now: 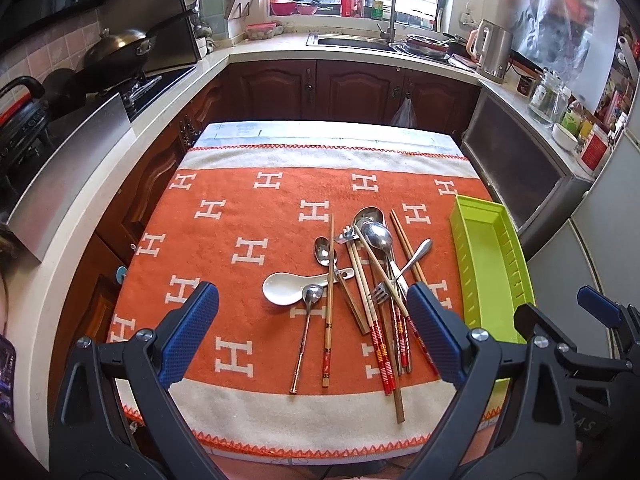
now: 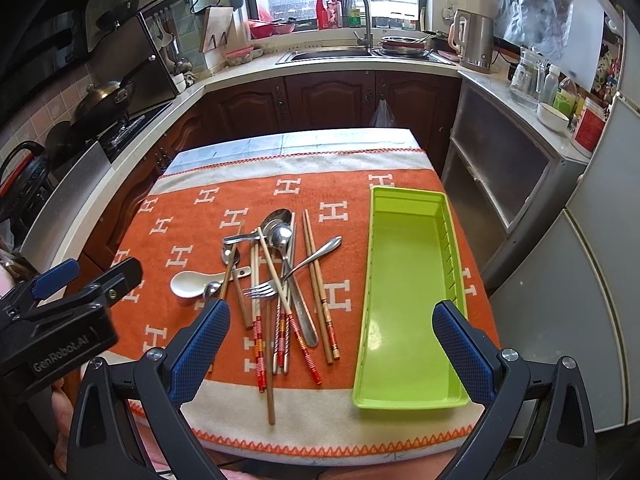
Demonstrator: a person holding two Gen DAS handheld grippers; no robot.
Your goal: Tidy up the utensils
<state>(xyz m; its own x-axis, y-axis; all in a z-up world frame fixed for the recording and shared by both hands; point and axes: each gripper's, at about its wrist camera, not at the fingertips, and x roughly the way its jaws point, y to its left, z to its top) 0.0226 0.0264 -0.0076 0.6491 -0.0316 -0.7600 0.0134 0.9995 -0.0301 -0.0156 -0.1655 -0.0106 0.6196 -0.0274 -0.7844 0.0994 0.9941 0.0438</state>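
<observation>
Both tongs point(image 1: 312, 332) point(image 2: 332, 344) gape — utensils point(image 1: 360, 276) beyond, tray point(image 2: 404, 280) rightward.

Left gripper point(image 1: 312, 332) open, utensils point(image 1: 360, 280) heaped, perhaps tangled

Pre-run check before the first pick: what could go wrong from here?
1. The utensil pile is tangled: chopsticks cross over the fork and spoons, so lifting one piece may drag others along.
2. The white ceramic spoon lies partly under a chopstick; a snag could knock it off.
3. The green tray sits near the table's right edge, so a hard drop could shift it.
</observation>
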